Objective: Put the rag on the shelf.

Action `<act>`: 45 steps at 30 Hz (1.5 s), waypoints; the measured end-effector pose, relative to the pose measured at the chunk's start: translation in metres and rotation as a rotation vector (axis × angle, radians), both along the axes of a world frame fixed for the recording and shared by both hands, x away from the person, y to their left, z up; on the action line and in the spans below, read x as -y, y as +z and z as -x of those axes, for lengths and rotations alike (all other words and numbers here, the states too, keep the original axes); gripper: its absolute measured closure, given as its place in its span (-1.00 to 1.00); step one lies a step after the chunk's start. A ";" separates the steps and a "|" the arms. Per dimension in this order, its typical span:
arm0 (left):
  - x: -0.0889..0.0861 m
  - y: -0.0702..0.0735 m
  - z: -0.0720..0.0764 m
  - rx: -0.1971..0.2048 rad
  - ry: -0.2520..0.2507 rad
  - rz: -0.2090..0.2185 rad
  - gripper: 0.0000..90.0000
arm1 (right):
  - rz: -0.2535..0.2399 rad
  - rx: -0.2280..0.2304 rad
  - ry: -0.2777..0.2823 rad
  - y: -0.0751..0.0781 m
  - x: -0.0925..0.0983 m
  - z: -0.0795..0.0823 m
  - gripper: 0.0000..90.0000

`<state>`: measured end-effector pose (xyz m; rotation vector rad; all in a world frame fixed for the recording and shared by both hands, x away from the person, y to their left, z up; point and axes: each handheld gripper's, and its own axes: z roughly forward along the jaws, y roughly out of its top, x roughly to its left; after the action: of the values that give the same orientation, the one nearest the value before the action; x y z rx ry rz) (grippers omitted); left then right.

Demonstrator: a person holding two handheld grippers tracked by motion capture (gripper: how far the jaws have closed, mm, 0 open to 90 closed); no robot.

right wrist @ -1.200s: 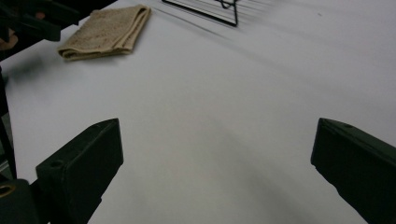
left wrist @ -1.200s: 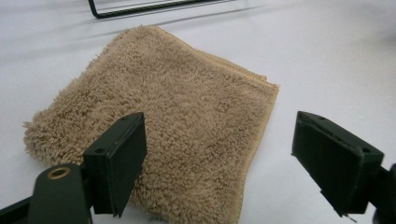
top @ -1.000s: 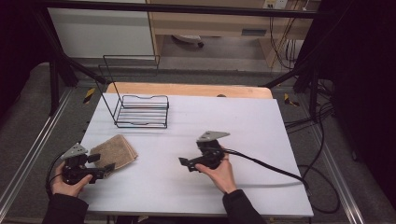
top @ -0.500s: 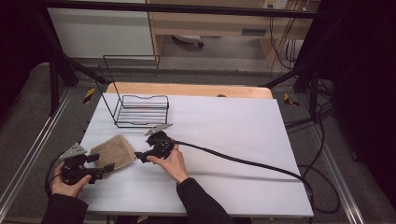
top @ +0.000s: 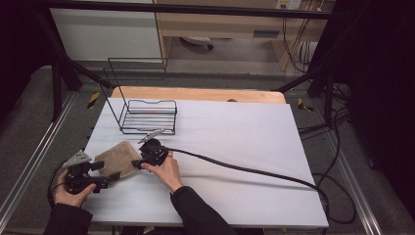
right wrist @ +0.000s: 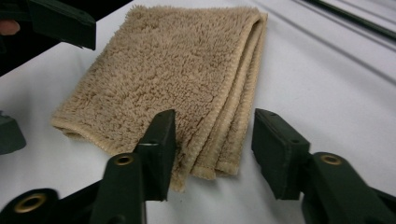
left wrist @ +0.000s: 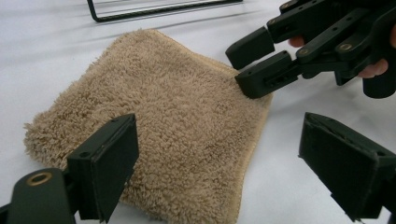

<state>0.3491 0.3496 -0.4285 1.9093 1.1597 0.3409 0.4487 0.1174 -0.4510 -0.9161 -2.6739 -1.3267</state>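
A folded tan towel [top: 120, 157] lies flat near the front left of the white table [top: 235, 142]. My left gripper [top: 108, 171] stands open at its near edge; in the left gripper view the towel [left wrist: 159, 126] lies between and beyond the wide-apart jaws [left wrist: 224, 163]. My right gripper [top: 138, 164] is at the towel's right edge, open. In the right gripper view the layered corner of the towel [right wrist: 173, 74] lies between my own jaws [right wrist: 217, 149], which are not closed on it. The left gripper view shows the right gripper [left wrist: 261, 65] with its lower jaw touching the towel's edge.
A black wire rack [top: 147, 115] stands behind the towel at the back left. The right gripper's thick black cable [top: 244, 169] trails across the table to the right front edge. A wooden board [top: 195, 93] runs along the far edge.
My right gripper has travelled left from the middle of the table to the towel's right edge, dragging its cable along. The left gripper and the towel have stayed put.
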 end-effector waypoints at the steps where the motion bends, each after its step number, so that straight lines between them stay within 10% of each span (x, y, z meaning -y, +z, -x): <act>1: 0.000 0.000 0.000 0.001 0.001 0.002 -0.73 | 0.002 -0.003 0.004 -0.001 0.000 -0.001 0.23; 12: -0.002 0.001 0.001 0.010 0.011 0.012 -0.70 | -0.001 -0.024 0.028 -0.003 -0.008 0.001 0.79; 21: -0.003 0.002 0.002 0.017 0.014 0.022 -0.70 | -0.020 -0.030 -0.010 0.010 0.001 0.009 0.83; 45: 0.020 0.001 -0.010 -0.022 0.022 0.027 -0.63 | 0.004 0.002 -0.177 0.008 0.103 0.063 0.83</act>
<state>0.3587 0.3299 -0.4275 1.8826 1.1945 0.3156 0.3861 0.0140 -0.4428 -1.1773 -2.6506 -1.3538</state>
